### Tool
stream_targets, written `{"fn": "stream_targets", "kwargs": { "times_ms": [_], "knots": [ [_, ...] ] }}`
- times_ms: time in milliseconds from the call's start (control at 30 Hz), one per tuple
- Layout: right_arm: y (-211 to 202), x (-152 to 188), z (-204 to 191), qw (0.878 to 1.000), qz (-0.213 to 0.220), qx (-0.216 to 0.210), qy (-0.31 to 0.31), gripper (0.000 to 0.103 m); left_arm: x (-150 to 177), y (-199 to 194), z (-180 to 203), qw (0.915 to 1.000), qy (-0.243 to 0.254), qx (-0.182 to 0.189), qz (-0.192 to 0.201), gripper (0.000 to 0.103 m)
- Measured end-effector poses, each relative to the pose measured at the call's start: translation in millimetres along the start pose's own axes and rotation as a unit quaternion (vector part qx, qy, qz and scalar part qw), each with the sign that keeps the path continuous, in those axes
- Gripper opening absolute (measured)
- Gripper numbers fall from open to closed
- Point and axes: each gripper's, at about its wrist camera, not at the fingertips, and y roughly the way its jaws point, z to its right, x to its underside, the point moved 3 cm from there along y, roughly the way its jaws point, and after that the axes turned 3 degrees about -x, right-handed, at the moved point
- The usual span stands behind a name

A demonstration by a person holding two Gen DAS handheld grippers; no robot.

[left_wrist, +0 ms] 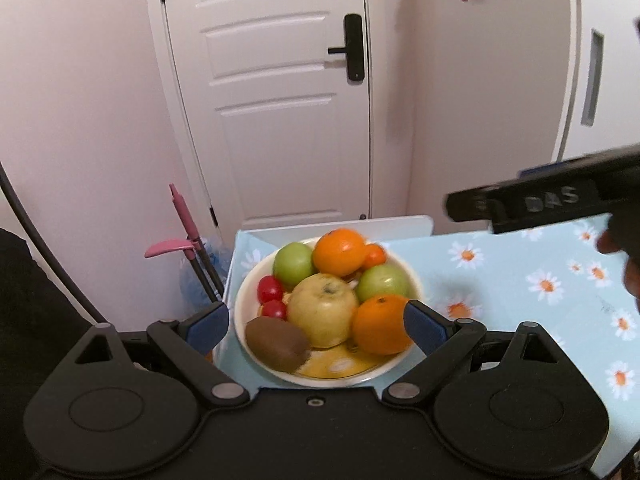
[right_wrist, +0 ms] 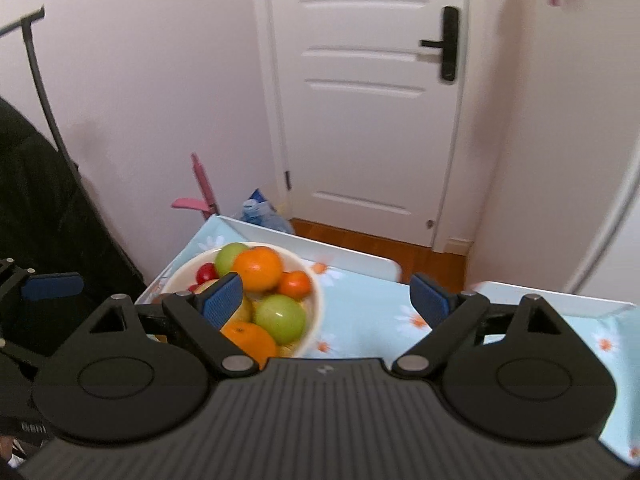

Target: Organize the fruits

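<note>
All the fruit I can see sits in the bowl (left_wrist: 240,300), which fills the lower centre of the left wrist view and the lower left of the right wrist view. It stands on the daisy cloth (left_wrist: 540,280) at the table's left edge. I count two oranges (left_wrist: 382,324), a small orange fruit behind them, two green apples (left_wrist: 294,262), a yellow apple (left_wrist: 323,308), two small red fruits (left_wrist: 270,289) and a kiwi (left_wrist: 276,342). No fruit lies loose on the cloth as far as either view reaches, so I judge the gathering done, or nearly so; I cannot see the rest of the table, and the frames are a bit blurred.

My left tongs (left_wrist: 316,322) are spread wide with nothing between the pads; the bowl only shows through the gap from above, untouched. My right tongs (right_wrist: 326,300) are also spread to their widest and carry nothing; bare cloth shows between the blue pads, and the left pad merely overlaps the bowl in the picture.

The kiwi is the only fruit with a clear long axis: it lies on its side at the bowl's lower left, running from upper left to lower right in the left wrist view. The yellow apple's dimpled end faces upward, toward the top of the frame. The near orange shows its stem scar on top.
</note>
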Motion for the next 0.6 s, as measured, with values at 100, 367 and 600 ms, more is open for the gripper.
{"fn": "stream_targets", "kwargs": {
  "times_ms": [100, 367, 600],
  "knots": [
    [-33.1, 5.3, 19.0, 1.000, 0.004, 0.023, 0.010, 0.103, -4.4, -19.1, 13.5, 0.9999, -0.010, -0.001, 0.007, 0.097],
    [-104.3, 39.3, 62.9, 0.996, 0.003, 0.081, 0.046, 0.103, -13.2, -62.4, 43.6, 0.9989, -0.037, -0.005, 0.030, 0.103],
    [-135.1, 74.1, 77.8, 0.991, -0.012, 0.118, 0.059, 0.103, -10.8, -82.6, 64.2, 0.9987, -0.035, -0.005, 0.036, 0.103]
  ]
}}
